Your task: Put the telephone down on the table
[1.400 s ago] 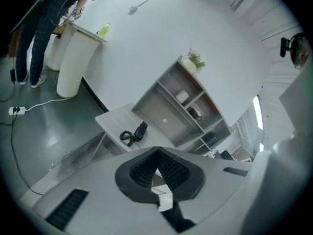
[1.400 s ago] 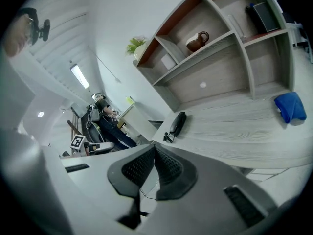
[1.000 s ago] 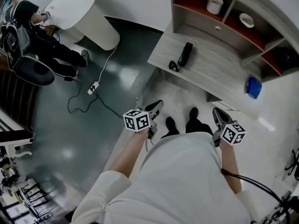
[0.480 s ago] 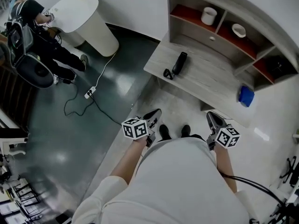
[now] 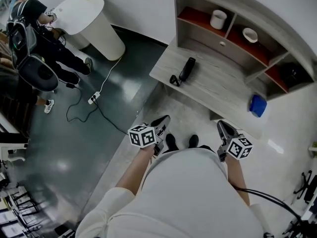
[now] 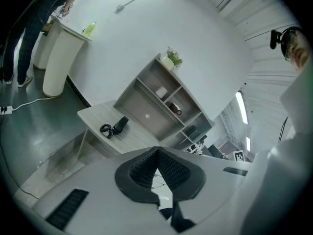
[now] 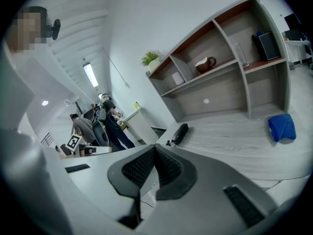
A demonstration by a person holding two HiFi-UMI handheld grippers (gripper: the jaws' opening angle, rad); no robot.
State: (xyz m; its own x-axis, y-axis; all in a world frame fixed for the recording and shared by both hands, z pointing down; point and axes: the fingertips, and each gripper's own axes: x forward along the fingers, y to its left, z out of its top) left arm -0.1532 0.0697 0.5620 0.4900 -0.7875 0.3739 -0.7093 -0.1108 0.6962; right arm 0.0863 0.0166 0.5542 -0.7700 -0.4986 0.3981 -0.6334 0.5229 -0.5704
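Observation:
The black telephone handset (image 5: 186, 69) lies flat on the grey wooden table (image 5: 223, 90), its coiled cord bunched at the near end. It also shows in the left gripper view as the telephone (image 6: 120, 125) and in the right gripper view as the telephone (image 7: 180, 133). My left gripper (image 5: 163, 119) and right gripper (image 5: 221, 127) hang low in front of my body, well short of the table. Both are shut and hold nothing. The left gripper's jaws (image 6: 156, 151) and the right gripper's jaws (image 7: 154, 147) meet at their tips.
A shelf unit (image 5: 233, 38) with a white mug (image 5: 217, 19) and a bowl (image 5: 250, 34) stands on the table's far side. A blue cloth (image 5: 257, 105) lies at the table's right end. A white pedestal (image 5: 96, 24), a floor cable with power strip (image 5: 93, 98) and a person (image 5: 34, 29) are at left.
Both grippers have drifted a little towards my body, still shut and empty. The head view has shifted slightly. The telephone has stayed in place on the table.

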